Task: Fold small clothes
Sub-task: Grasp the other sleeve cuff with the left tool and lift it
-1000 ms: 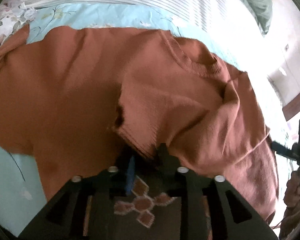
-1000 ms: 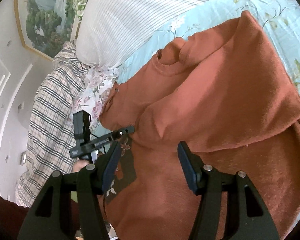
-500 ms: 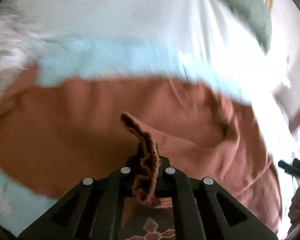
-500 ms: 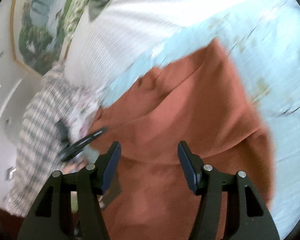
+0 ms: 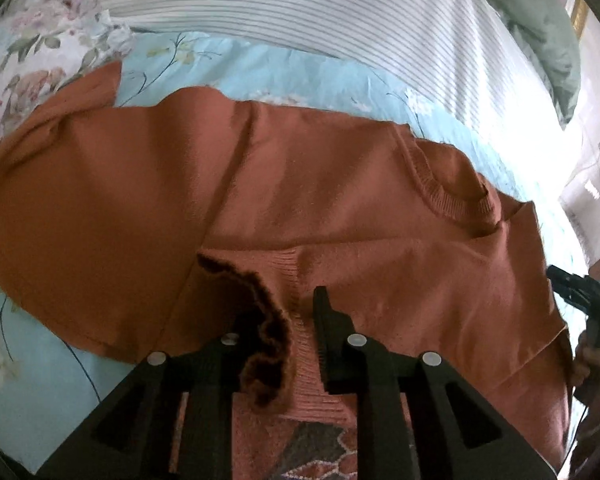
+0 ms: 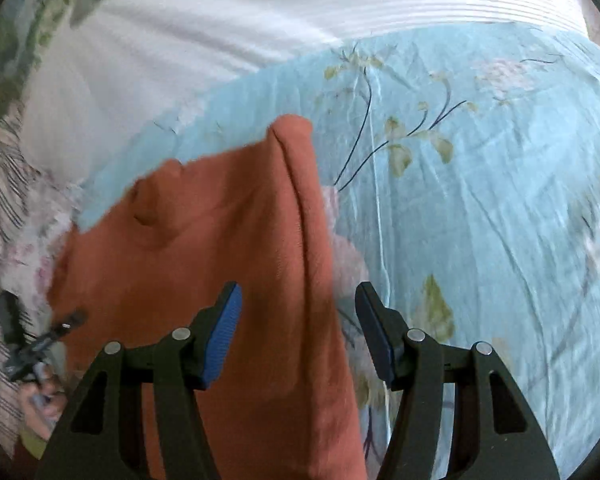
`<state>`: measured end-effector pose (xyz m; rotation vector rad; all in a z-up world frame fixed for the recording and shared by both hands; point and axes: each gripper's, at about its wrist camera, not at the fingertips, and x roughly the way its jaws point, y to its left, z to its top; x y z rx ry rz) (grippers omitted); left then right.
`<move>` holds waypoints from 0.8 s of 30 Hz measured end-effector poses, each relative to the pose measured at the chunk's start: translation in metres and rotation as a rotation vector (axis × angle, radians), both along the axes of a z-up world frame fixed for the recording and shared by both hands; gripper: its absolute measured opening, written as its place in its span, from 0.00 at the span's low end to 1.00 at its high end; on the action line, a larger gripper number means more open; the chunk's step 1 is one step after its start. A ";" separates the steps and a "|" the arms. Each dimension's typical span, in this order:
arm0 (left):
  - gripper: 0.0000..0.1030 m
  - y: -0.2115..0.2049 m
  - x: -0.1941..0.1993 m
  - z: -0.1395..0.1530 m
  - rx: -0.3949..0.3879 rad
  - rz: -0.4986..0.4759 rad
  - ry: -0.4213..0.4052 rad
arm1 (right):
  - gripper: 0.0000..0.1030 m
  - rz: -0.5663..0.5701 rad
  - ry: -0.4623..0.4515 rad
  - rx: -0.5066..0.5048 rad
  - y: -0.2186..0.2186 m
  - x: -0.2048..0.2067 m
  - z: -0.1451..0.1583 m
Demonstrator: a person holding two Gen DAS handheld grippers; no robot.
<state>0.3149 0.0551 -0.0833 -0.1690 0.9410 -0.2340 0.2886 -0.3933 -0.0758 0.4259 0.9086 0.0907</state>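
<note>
A rust-orange sweater (image 5: 300, 180) lies spread on the light blue floral bedsheet (image 5: 40, 360), its ribbed collar (image 5: 452, 196) toward the right. My left gripper (image 5: 288, 312) hovers low over the sweater's front. Its jaws are opening, and the sleeve's ribbed cuff (image 5: 264, 332) lies loose between them, curled against the left finger. In the right wrist view the sweater (image 6: 204, 240) fills the lower left. My right gripper (image 6: 299, 292) stands open above its folded right edge, jaws closing slightly, and its pads press on nothing.
A white striped duvet (image 5: 300, 12) and a green cushion (image 5: 540, 20) lie behind the sweater, and a floral pillow (image 5: 40, 40) sits at the far left. The hand (image 5: 596, 364) holding the right gripper shows at the sweater's right edge. Bare sheet (image 6: 480, 200) stretches right of the sweater.
The left gripper shut on the sleeve cuff and pulled it in over the sweater, and its jaws have now parted. The right gripper swung from the sweater's middle to its right edge.
</note>
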 end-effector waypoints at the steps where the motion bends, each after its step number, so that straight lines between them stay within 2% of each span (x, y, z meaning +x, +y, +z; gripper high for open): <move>1: 0.16 -0.002 0.001 -0.001 0.006 0.000 0.002 | 0.32 0.014 0.012 -0.008 0.002 0.004 -0.003; 2: 0.06 0.000 0.000 -0.002 0.007 -0.003 0.001 | 0.14 0.020 0.013 0.001 0.001 0.005 -0.004; 4: 0.04 -0.005 -0.001 0.004 0.008 -0.010 -0.018 | 0.11 0.002 -0.042 0.051 -0.013 -0.005 0.006; 6: 0.04 -0.008 -0.007 0.016 -0.011 -0.020 -0.074 | 0.10 -0.046 -0.092 0.055 -0.029 -0.019 0.014; 8: 0.04 -0.015 -0.009 0.024 -0.027 -0.040 -0.112 | 0.10 -0.076 -0.084 0.099 -0.042 -0.022 0.007; 9: 0.04 -0.021 -0.008 0.024 -0.005 -0.041 -0.118 | 0.10 -0.085 -0.073 0.109 -0.045 -0.021 0.001; 13: 0.04 -0.031 0.003 0.007 0.058 -0.039 -0.077 | 0.13 -0.144 -0.027 0.124 -0.048 -0.019 -0.013; 15: 0.04 -0.030 0.003 0.002 0.068 -0.042 -0.064 | 0.20 -0.198 -0.055 0.038 -0.042 -0.029 0.004; 16: 0.04 -0.028 0.001 0.003 0.068 -0.044 -0.067 | 0.20 -0.189 -0.095 0.020 -0.033 -0.034 0.014; 18: 0.05 -0.029 0.001 0.003 0.069 -0.048 -0.068 | 0.23 -0.102 -0.138 0.045 -0.014 -0.040 0.025; 19: 0.05 -0.029 0.000 0.001 0.072 -0.049 -0.066 | 0.30 -0.039 -0.127 0.051 0.000 -0.039 0.024; 21: 0.05 -0.029 0.003 -0.001 0.077 -0.044 -0.057 | 0.34 0.031 -0.075 0.040 0.015 -0.033 0.013; 23: 0.09 -0.026 0.002 -0.001 0.074 -0.032 -0.053 | 0.33 -0.008 -0.018 -0.028 0.011 -0.031 -0.002; 24: 0.10 -0.021 0.000 -0.001 0.069 -0.019 -0.049 | 0.28 -0.043 -0.030 0.028 -0.002 -0.037 -0.005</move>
